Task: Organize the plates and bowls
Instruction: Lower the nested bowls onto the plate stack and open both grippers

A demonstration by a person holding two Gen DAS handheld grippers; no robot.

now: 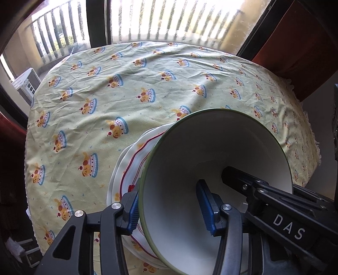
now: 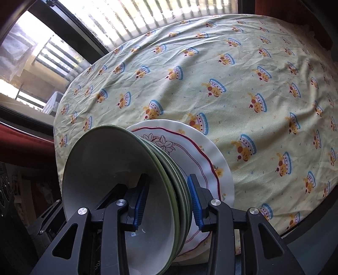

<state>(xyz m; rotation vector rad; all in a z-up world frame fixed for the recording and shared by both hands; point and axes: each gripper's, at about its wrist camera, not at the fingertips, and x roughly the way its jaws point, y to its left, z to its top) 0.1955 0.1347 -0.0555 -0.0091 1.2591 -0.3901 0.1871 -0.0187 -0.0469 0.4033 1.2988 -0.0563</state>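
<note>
A stack of white bowls with green rims (image 2: 118, 160) sits on white plates with a red scalloped line (image 2: 202, 162) on the cloth-covered table (image 2: 253, 84). My right gripper (image 2: 169, 182) straddles the stacked rims, one blue pad inside the top bowl and one outside; a gap shows at the inner pad, so it is open. In the left wrist view my left gripper (image 1: 168, 190) straddles the opposite wall of the top bowl (image 1: 211, 152), its inner pad well clear of the wall: open. The plates (image 1: 131, 160) peek out beneath. The other gripper's black finger (image 1: 232, 175) reaches into the bowl.
The round table wears a wrinkled pale yellow cloth (image 1: 147, 84) printed with cartoon cakes. Behind it are a window and balcony railings (image 1: 169, 19). A dark red surface (image 1: 295, 42) stands at the far right, and the table's edge drops off at left (image 1: 29, 148).
</note>
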